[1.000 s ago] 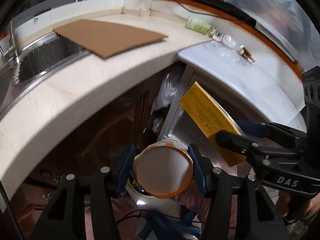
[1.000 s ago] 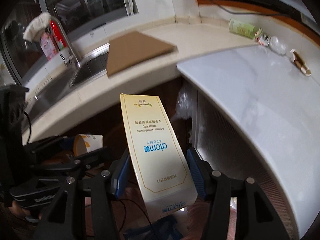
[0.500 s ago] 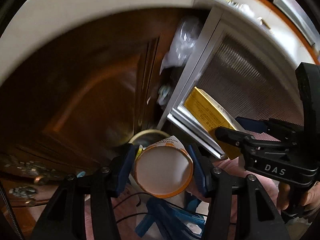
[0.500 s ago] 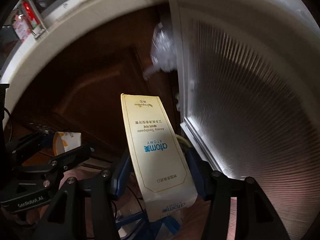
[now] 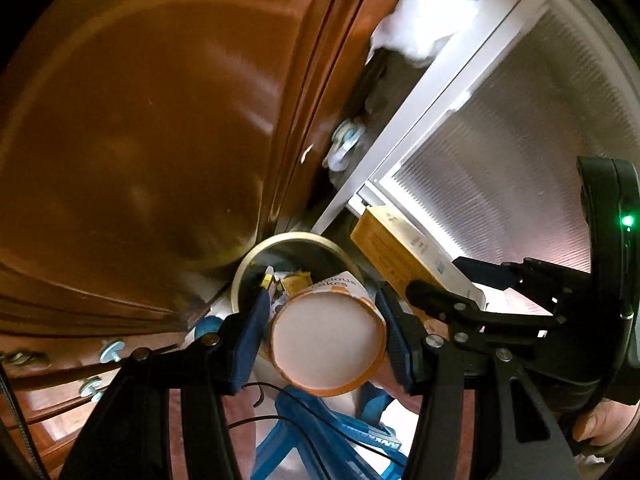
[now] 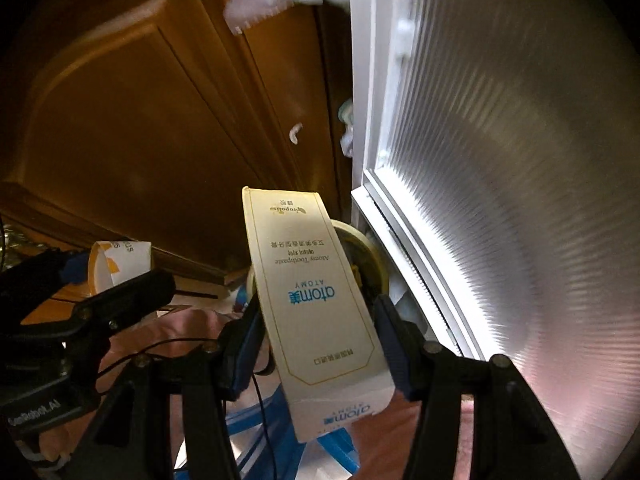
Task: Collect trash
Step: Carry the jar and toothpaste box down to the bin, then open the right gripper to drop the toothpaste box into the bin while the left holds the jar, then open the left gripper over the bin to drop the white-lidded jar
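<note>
Hovering just above the round bin, the left gripper has its fingers clamped on a paper cup, nearer the opening; the right gripper grips a toothpaste box, long axis aimed toward the bin beyond it.

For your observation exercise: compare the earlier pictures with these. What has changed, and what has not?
Both grippers came down from counter height toward the round bin by the cupboard. The left gripper still clamps the paper cup; the right gripper still clamps the toothpaste box. Nothing released.
</note>
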`<state>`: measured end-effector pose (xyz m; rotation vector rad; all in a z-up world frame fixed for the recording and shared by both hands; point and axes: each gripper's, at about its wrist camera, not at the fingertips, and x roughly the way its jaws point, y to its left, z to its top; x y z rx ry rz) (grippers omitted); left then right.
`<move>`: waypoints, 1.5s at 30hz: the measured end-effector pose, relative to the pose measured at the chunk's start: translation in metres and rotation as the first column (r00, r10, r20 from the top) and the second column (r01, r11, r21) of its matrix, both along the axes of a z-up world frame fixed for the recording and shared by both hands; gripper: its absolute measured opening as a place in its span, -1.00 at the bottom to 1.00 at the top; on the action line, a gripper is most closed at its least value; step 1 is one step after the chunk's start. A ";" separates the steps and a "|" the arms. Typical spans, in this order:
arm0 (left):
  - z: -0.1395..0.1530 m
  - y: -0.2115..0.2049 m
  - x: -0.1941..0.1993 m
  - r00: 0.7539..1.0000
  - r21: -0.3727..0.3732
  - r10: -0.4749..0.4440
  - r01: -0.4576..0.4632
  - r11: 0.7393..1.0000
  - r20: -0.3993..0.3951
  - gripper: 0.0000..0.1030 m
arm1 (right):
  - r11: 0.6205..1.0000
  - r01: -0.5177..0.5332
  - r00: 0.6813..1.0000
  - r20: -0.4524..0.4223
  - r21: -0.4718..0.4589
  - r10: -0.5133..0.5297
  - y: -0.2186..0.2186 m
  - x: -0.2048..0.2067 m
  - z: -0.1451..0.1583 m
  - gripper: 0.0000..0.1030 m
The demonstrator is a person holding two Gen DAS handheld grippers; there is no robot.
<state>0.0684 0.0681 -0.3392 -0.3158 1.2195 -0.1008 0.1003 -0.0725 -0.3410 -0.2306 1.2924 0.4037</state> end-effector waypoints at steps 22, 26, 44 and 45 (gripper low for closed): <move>-0.052 -0.002 0.035 0.992 0.008 -0.057 0.059 0.998 -0.115 0.40 | 0.998 0.066 0.991 -0.120 0.002 -0.065 -0.005 0.023 -0.054 0.12; -0.053 -0.001 0.034 0.992 0.022 -0.047 0.050 0.999 -0.115 0.54 | 0.997 0.070 0.991 -0.117 0.012 -0.068 -0.008 0.020 -0.051 0.14; 0.038 -0.017 -0.015 0.999 0.123 -0.043 0.042 0.991 0.009 0.90 | 0.995 0.092 0.996 -0.020 0.040 -0.091 -0.025 -0.006 0.014 0.30; 0.049 -0.016 -0.020 0.998 0.134 -0.046 0.041 0.990 0.032 0.90 | 0.996 0.082 0.997 -0.001 0.045 -0.083 -0.025 -0.011 0.023 0.30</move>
